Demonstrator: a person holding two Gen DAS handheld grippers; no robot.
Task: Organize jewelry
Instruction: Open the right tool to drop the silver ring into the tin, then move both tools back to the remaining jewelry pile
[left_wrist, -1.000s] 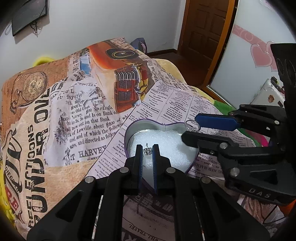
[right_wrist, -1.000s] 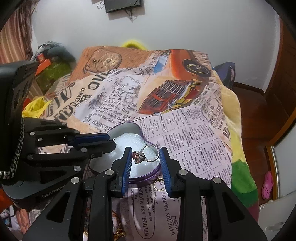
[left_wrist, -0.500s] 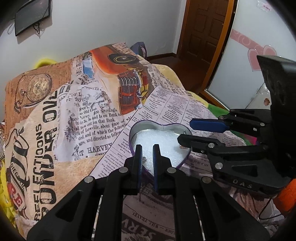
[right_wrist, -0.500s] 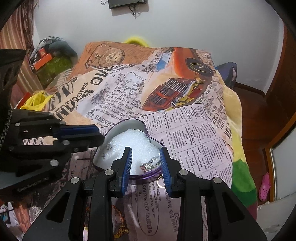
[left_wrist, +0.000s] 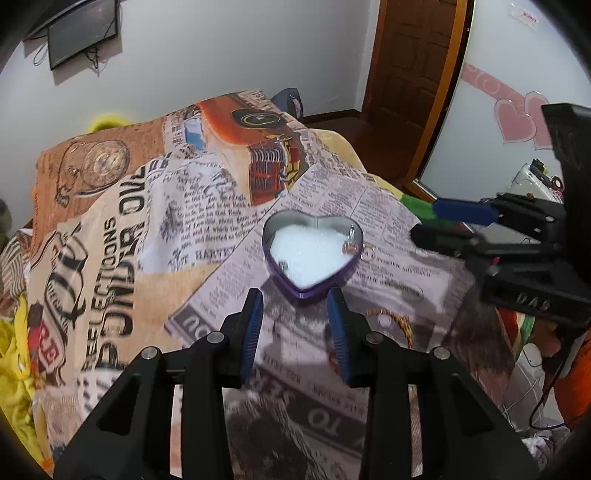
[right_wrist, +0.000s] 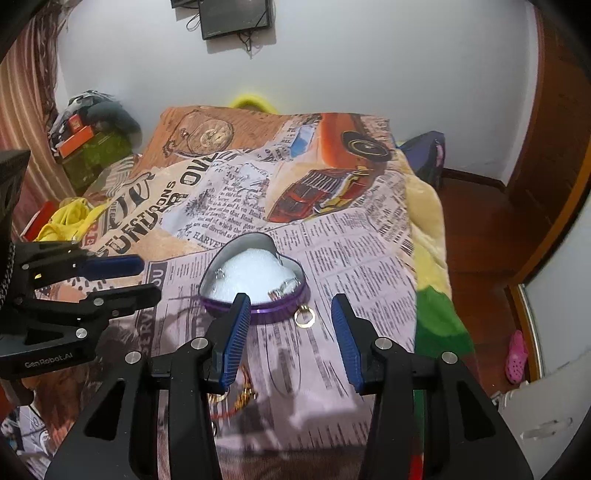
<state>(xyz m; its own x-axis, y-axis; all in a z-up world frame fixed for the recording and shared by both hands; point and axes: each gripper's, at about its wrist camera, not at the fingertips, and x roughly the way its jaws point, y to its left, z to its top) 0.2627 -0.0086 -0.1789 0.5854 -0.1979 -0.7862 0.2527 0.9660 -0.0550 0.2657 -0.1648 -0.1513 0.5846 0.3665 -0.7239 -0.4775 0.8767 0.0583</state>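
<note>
A purple heart-shaped tin (left_wrist: 312, 291) lined with white foam (left_wrist: 308, 254) sits on the newsprint-pattern bedspread (left_wrist: 155, 229). A silver ring (right_wrist: 286, 290) rests inside against the tin's right wall; a small silver piece (right_wrist: 220, 273) lies at the left edge of the foam. A gold ring (right_wrist: 305, 318) lies on the bedspread just beside the tin. A gold chain (left_wrist: 397, 321) lies nearer the cameras. Left gripper (left_wrist: 297, 328) is spread wide and holds nothing. Right gripper (right_wrist: 291, 328) is likewise spread wide and holds nothing.
</note>
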